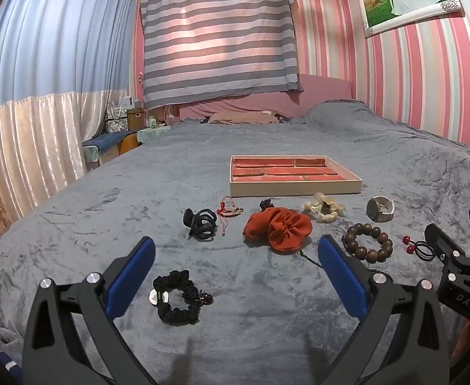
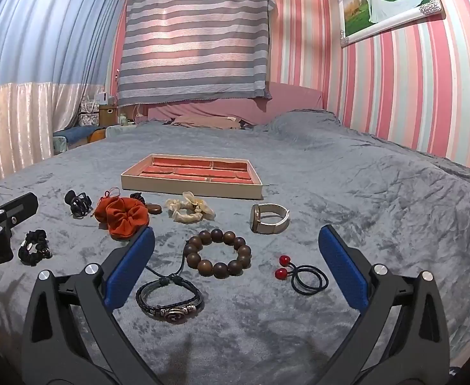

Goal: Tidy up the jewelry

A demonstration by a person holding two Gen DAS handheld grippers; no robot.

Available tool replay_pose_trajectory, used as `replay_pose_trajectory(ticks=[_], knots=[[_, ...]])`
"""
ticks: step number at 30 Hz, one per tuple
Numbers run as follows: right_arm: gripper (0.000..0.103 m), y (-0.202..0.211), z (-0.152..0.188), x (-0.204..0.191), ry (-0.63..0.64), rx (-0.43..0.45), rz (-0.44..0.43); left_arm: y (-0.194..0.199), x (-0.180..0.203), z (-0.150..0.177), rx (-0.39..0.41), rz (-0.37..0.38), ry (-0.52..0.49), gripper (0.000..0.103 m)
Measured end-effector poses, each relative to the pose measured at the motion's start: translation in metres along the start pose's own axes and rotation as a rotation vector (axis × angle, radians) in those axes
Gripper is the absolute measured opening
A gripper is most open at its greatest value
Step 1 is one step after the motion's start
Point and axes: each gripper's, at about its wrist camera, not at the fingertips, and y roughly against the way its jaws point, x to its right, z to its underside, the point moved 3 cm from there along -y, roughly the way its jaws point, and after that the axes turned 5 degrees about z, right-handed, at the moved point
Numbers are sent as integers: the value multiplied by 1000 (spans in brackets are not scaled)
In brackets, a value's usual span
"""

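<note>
Nearest my left gripper point(image 1: 235, 256), whose jaws stand spread wide and empty, lies the black scrunchie point(image 1: 178, 295); nearest my right gripper point(image 2: 235, 256), equally spread and empty, lies the braided leather bracelet point(image 2: 170, 301). Landmark: the compartmented tray point(image 2: 190, 190), red-lined, resting on the grey blanket point(image 2: 363, 192) beyond all the pieces, with nothing visible in its compartments. On my side of the tray, just before its near rim, lie the cream scrunchie point(image 2: 188, 209) and the white watch point(image 2: 269, 218); nearer still, the wooden bead bracelet point(image 2: 217, 252) and the red-bead hair tie point(image 2: 302, 274). Toward the tray's left corner sit the orange scrunchie point(image 2: 122, 216), the black claw clip point(image 1: 201, 224) and the red cord bracelet point(image 1: 230, 210). I judge that no piece has yet been sorted and the step is a first pick. To do it well, I would lower one gripper over its closest piece, straddle one side of the loop rather than the whole ring, keep the pads from snagging the plush, and close only once the fingers bracket the band.
</note>
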Motion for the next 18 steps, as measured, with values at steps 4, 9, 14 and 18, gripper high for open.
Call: replay_pose_trajectory(ticks=[4, 9, 14, 18], knots=[[99, -2, 0, 1, 0, 0, 0, 0, 0, 0, -1, 0, 2, 99], [99, 1, 0, 0, -3, 6, -2, -1, 0, 0, 0, 1, 1, 99], [99, 1, -1, 0, -4, 8, -2, -2, -1, -1, 2, 0, 1, 99], [99, 3, -1, 0, -3, 14, -3, -2, 0, 1, 6, 4, 2, 99]])
